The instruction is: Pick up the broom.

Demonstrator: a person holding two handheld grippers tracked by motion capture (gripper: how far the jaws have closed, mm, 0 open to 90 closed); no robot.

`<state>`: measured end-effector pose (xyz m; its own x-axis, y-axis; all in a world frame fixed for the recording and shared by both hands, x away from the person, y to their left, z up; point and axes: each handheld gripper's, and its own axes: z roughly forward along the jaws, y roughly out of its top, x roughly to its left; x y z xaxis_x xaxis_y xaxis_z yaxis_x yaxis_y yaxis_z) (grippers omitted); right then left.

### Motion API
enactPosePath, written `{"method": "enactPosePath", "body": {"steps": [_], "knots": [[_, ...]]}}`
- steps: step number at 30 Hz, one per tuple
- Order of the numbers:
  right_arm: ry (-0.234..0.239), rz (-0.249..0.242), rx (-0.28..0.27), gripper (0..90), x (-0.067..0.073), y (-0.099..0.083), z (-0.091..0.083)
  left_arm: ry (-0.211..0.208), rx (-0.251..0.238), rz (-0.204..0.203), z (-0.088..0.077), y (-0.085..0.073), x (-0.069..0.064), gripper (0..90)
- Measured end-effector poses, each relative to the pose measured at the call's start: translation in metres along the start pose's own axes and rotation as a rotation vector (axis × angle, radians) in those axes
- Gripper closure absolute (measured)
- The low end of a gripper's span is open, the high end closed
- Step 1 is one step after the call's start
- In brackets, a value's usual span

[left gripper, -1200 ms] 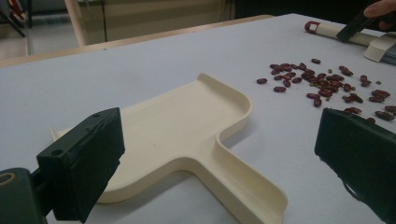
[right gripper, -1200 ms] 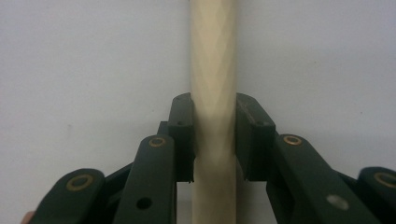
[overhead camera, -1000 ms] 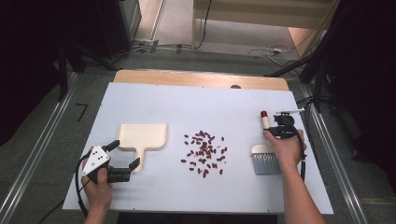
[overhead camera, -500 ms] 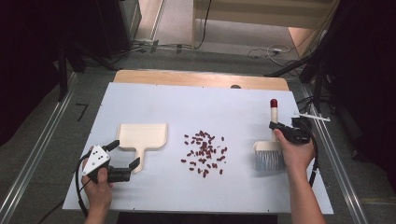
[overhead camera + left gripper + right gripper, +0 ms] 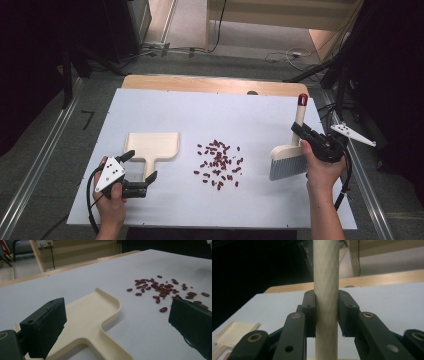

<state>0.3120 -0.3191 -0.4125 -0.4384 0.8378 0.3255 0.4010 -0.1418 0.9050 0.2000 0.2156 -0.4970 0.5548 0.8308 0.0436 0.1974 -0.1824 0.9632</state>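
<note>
Here no writing reads; right tongs (image 5: 300,134) clamp the brush (image 5: 291,152), left tongs (image 5: 141,166) wide.

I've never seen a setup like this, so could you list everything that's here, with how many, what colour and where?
beans: many, dark red, scattered mid-table
dustpan: one, cream, left of the beans, handle towards the person
brush: one, cream handle with red tip, grey bristles, right of the beans, handle gripped
table: one, white top, wooden strip at the far edge
cables: several, on the floor beyond the table
left gripper: one, black, fingers open either side of the dustpan handle
right gripper: one, black, fingers clamped on the brush handle
hands: two, at the near edge
</note>
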Motion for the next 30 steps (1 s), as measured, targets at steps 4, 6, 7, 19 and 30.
{"method": "enactPosePath", "body": {"steps": [4, 6, 7, 19, 30], "knots": [[0.018, -0.024, -0.03, 68.9, 0.009, 0.001, -0.007, -0.038, -0.025, 0.012, 0.002, 0.012, -0.014, 1.6], [0.024, -0.036, -0.044, 68.9, 0.013, -0.001, -0.009, -0.055, -0.029, 0.022, 0.005, 0.017, -0.022, 1.5], [0.025, -0.04, -0.043, 68.9, 0.015, -0.002, -0.009, -0.066, -0.03, 0.026, 0.006, 0.02, -0.026, 1.5], [0.079, -0.107, -0.048, 68.9, 0.046, -0.021, -0.004, -0.191, -0.063, -0.008, 0.029, 0.051, -0.059, 0.0], [0.104, -0.153, -0.056, 68.9, 0.072, -0.03, -0.002, -0.233, -0.054, -0.01, 0.052, 0.073, -0.082, 0.4]]}}
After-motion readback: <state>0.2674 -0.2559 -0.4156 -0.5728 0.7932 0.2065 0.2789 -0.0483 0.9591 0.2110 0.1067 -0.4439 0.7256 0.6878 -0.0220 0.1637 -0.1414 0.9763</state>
